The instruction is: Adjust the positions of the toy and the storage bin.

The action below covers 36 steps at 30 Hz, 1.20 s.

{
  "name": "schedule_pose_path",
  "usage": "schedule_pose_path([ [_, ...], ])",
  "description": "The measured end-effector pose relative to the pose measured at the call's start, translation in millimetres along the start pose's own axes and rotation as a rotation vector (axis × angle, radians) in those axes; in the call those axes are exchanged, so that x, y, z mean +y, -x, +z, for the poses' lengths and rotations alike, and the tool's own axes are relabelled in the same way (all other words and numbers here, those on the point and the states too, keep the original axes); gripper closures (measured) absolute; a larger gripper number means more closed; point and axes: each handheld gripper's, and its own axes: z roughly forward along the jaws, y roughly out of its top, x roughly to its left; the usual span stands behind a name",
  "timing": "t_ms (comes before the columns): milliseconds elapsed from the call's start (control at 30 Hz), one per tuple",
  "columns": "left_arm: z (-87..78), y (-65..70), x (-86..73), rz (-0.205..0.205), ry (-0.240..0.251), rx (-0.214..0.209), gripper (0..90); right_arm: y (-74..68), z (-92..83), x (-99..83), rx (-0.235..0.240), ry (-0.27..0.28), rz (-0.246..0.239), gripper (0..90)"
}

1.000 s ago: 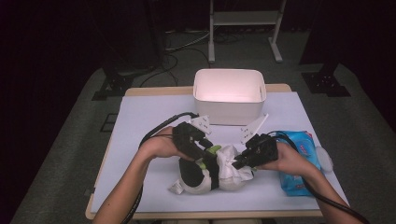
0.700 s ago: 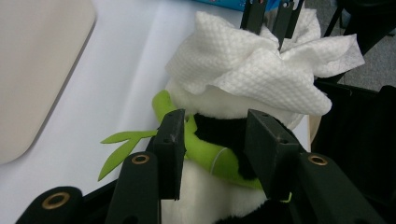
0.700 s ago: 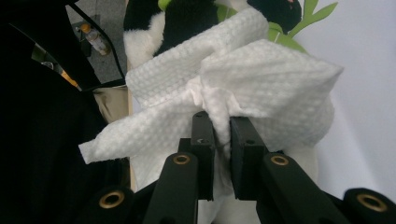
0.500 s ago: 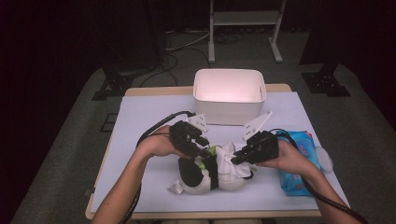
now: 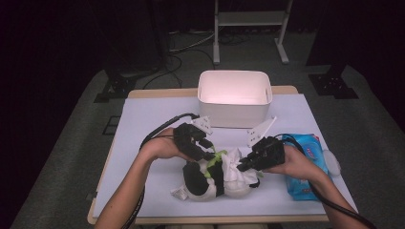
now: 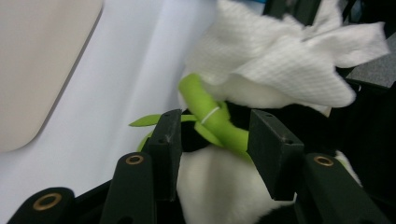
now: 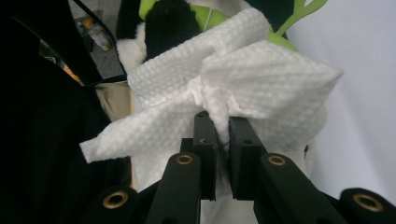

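A black-and-white plush panda (image 5: 205,183) with a green bamboo sprig lies on the table's near middle. My left gripper (image 5: 210,155) reaches it from the left. In the left gripper view, the green stem (image 6: 210,119) lies between the jaws of the left gripper (image 6: 215,126). These have just been opening and stand apart, with a gap beside the stem. My right gripper (image 5: 241,166) comes in from the right, shut on a bunched white wipe (image 5: 236,171) that rests on the panda. The right gripper view shows the right gripper (image 7: 217,123) pinching a fold of the wipe (image 7: 261,79).
A white bin (image 5: 234,98) stands at the back middle of the table (image 5: 153,124). A blue pack of wipes (image 5: 305,167) lies under the right hand, near the right edge. Cables trail from both grippers toward the front edge.
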Motion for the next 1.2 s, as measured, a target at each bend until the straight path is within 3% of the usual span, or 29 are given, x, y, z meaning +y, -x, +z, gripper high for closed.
schedule_pose_path([
  [300, 6.5, -5.8, -1.5, -0.019, -0.020, -0.002, 50.8, -2.7, -0.2, -4.5, 0.018, 0.000, -0.003, 83.1],
  [467, 14.8, -7.2, -0.2, -0.029, -0.035, -0.023, 48.3, -4.9, 0.3, -7.0, 0.036, 0.007, -0.006, 83.4],
  [633, 24.7, -6.6, 1.5, -0.022, -0.050, -0.070, 46.5, -6.4, 1.0, -9.1, 0.048, 0.006, -0.009, 83.4],
  [767, 25.8, -6.6, 2.3, -0.022, -0.055, -0.082, 44.4, -6.4, 0.2, -9.8, 0.052, 0.011, -0.012, 83.5],
  [833, 26.2, -6.4, 2.3, -0.032, -0.012, -0.142, 43.4, -6.2, -0.7, -9.9, 0.047, 0.014, -0.008, 83.4],
  [867, 27.1, -5.8, 2.4, -0.033, -0.004, -0.150, 43.4, -5.6, -0.7, -10.3, 0.045, 0.015, -0.010, 83.4],
  [1067, 37.9, 1.3, 5.2, -0.009, -0.026, -0.178, 42.1, -5.1, -0.5, -14.1, 0.056, 0.016, 0.007, 83.4],
  [1200, 46.0, 7.6, 9.3, 0.016, -0.055, -0.155, 40.7, -4.4, -1.2, -14.2, 0.055, 0.019, 0.005, 83.4],
])
